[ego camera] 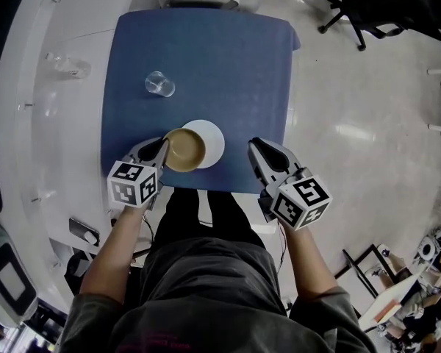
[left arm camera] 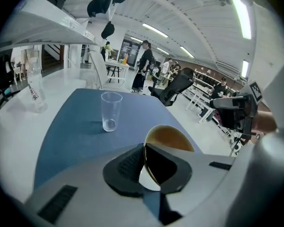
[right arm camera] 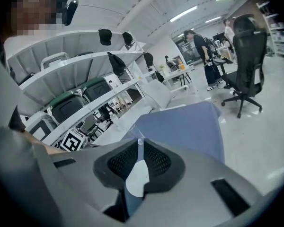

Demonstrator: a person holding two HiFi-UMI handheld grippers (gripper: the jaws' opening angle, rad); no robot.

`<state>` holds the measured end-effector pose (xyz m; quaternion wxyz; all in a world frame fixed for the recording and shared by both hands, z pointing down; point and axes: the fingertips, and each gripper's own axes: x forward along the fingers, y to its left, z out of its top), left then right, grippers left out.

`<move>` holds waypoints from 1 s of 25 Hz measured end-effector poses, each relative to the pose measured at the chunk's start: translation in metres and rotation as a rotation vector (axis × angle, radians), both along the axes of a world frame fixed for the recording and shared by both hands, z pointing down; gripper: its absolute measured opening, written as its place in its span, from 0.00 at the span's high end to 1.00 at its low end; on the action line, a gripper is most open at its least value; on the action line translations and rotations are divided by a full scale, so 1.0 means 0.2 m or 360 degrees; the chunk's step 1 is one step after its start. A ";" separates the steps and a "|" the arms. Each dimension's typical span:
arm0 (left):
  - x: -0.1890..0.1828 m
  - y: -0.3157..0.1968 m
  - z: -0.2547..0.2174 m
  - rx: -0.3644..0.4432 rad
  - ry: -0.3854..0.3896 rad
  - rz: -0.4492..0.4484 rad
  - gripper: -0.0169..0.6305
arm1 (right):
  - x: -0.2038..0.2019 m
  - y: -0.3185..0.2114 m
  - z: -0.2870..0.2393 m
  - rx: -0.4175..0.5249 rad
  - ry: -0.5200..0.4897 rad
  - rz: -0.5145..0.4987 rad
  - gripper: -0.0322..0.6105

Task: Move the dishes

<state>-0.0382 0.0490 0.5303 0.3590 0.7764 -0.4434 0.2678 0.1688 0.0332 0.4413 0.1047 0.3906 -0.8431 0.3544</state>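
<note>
At the blue table's (ego camera: 206,57) near edge: 1 brown bowl (ego camera: 184,149), rim clenched in my left tongs (ego camera: 162,147), overlapping 1 white plate (ego camera: 212,138). My right tongs (ego camera: 259,150) are closed and empty; the plate lies at their 9 o'clock.

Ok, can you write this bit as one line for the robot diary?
left gripper: shut on brown bowl rim | brown bowl: over white plate | right gripper: shut, empty | clear glass: upright on blue cloth
</note>
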 end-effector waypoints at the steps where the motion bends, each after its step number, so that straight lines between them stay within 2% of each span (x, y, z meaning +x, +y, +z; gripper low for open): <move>1: 0.01 0.00 0.03 -0.0016 0.0007 0.0005 0.95 | 0.01 0.01 0.02 -0.0014 0.0005 0.0015 0.88; 12: 0.12 -0.01 0.31 -0.0145 0.0073 0.0036 0.95 | 0.04 0.13 0.18 -0.0141 0.0038 0.0104 0.88; 25: 0.20 -0.01 0.45 -0.0216 0.0085 0.0080 0.95 | 0.03 0.15 0.26 -0.0215 0.0063 0.0127 0.89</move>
